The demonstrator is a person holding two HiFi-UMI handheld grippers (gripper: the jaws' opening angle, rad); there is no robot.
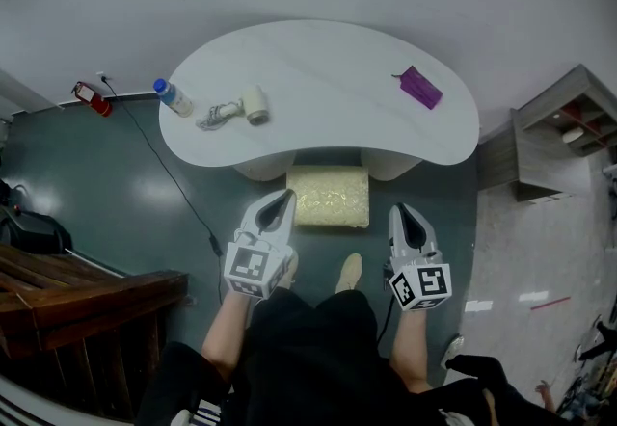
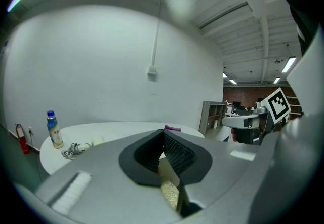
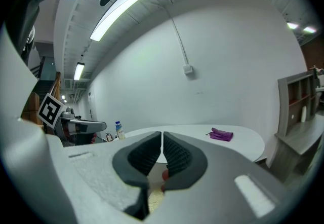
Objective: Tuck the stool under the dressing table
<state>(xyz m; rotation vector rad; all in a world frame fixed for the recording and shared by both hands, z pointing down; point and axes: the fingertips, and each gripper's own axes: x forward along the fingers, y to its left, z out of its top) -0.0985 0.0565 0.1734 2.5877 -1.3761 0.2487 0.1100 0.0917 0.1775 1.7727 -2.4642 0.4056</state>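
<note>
Stool [image 1: 330,198] part-tucked, cushion mostly showing.
At 6 o'clock of dressing table [image 1: 318,77]; left gripper [image 1: 285,197] and right gripper [image 1: 398,213] flank it, jaws together, empty. Final push likely remains.

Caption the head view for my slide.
Left gripper and right gripper, both shut, face the stool at the table recess.

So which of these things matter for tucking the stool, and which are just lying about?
Job: stool, dressing table, left tool, right tool.
Lying about: bottle, coiled cable, pale roll, purple pouch, fire extinguisher, shelf unit.
</note>
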